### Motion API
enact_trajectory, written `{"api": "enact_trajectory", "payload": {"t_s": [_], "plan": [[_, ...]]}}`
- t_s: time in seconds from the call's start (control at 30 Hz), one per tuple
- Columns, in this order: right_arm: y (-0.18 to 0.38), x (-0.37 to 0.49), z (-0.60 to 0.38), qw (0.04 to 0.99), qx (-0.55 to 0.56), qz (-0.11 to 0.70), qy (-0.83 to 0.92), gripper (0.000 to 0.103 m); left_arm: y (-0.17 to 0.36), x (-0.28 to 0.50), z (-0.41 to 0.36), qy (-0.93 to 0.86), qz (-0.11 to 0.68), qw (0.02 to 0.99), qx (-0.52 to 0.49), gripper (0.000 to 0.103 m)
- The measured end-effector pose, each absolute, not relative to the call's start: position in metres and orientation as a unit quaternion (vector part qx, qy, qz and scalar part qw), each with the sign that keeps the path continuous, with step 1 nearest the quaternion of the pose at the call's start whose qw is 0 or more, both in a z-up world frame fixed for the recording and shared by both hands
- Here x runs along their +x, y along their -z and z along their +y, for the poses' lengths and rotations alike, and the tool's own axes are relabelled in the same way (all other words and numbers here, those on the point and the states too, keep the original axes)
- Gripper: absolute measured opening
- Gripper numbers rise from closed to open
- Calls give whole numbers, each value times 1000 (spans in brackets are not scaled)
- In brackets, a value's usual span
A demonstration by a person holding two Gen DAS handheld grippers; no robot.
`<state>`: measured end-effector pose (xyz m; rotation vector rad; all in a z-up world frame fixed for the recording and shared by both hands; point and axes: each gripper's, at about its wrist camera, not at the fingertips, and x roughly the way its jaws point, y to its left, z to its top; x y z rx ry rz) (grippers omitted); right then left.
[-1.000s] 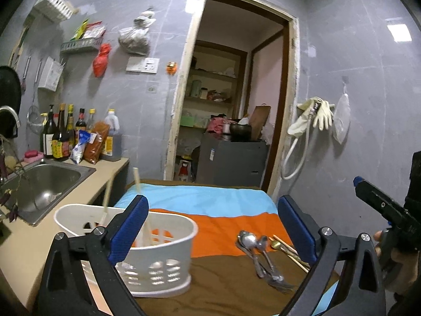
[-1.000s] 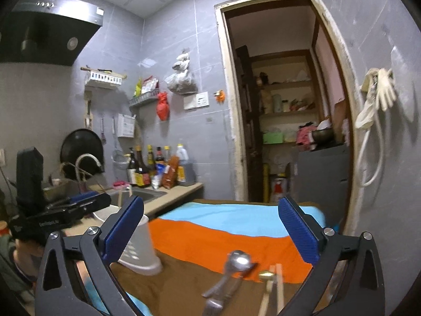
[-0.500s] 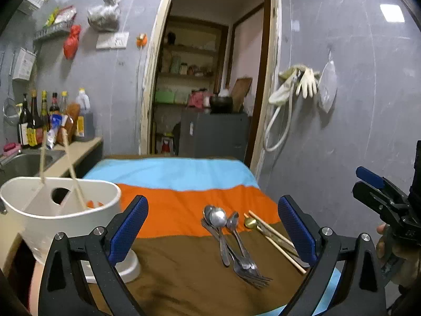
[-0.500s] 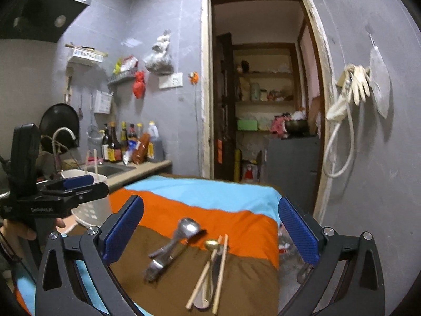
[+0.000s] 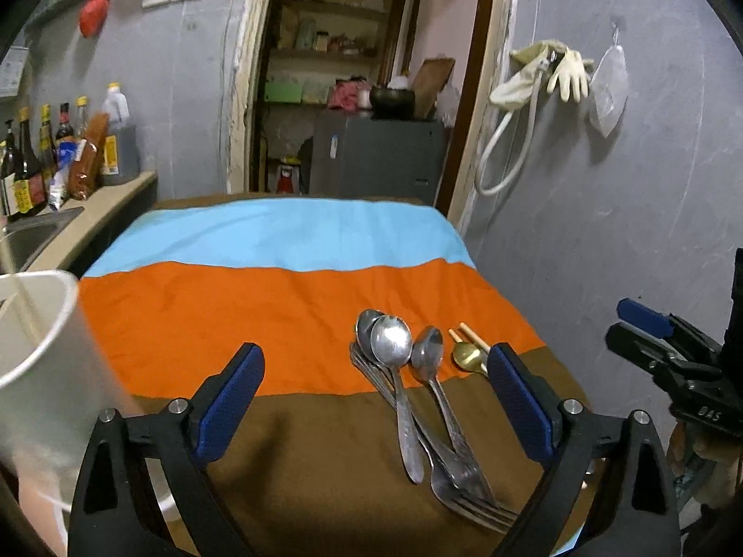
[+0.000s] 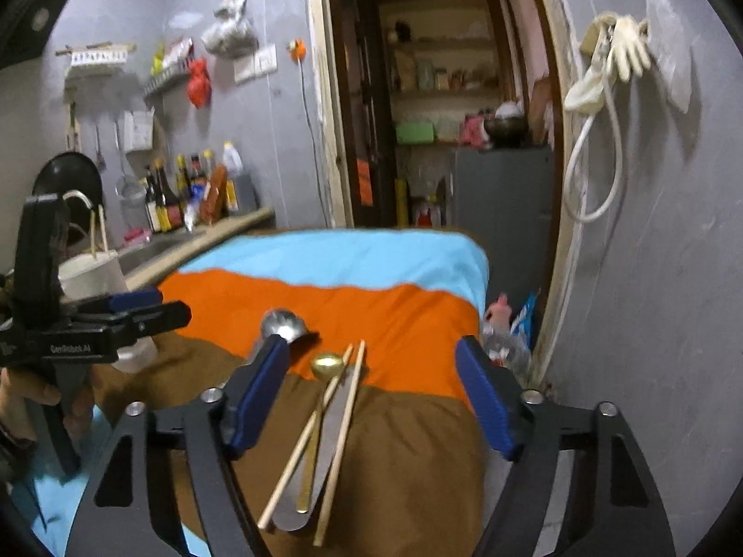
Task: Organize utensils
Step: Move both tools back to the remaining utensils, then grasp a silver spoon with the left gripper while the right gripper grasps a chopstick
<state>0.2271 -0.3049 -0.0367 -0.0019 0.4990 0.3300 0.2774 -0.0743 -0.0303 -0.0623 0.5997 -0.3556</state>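
Observation:
Steel spoons and forks (image 5: 399, 399) lie in a pile on the striped cloth (image 5: 260, 306). To their right are a gold spoon (image 5: 468, 355) and chopsticks (image 5: 471, 335). My left gripper (image 5: 376, 399) hovers over the steel pile, jaws wide and closing, pads touching nothing. My right gripper (image 6: 371, 394) hangs over the chopsticks (image 6: 346, 422), the gold spoon (image 6: 327, 364) and a flat metal utensil (image 6: 325, 455). Its jaws are closing with these below and between them, untouched. A white caddy (image 5: 37, 348) with chopsticks in it stands at the left.
A counter with a sink (image 5: 32, 232) and bottles (image 5: 28, 171) runs along the left. An open doorway (image 5: 362, 93) with a grey cabinet is behind the table. The grey wall (image 5: 603, 213) is close on the right. Bags (image 6: 511, 325) lie on the floor past the table's right edge.
Both grippers have come down and tilted toward the utensils. The left one swung right, away from the caddy. The right jaws have narrowed.

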Motion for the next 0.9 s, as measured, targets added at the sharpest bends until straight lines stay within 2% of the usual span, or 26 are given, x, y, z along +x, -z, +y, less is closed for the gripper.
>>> {"api": "enact_trajectory", "payload": {"t_s": [0.27, 0.3, 0.37, 0.53, 0.77, 0.9], "plan": [[57, 267, -297, 931, -7, 315, -182, 48, 46, 319, -74, 182, 341, 921, -42, 62], [59, 271, -295, 928, -8, 322, -185, 45, 48, 326, -73, 185, 349, 918, -43, 56], [61, 278, -292, 924, -13, 332, -188, 42, 51, 335, -74, 190, 359, 913, -44, 50], [70, 296, -289, 912, -13, 360, -196, 33, 61, 359, -74, 204, 388, 898, -50, 27], [80, 312, -280, 896, -26, 394, -205, 26, 73, 376, -66, 228, 422, 874, -76, 14], [85, 318, -277, 888, -28, 410, -207, 17, 73, 383, -62, 237, 423, 870, -90, 6]]}}
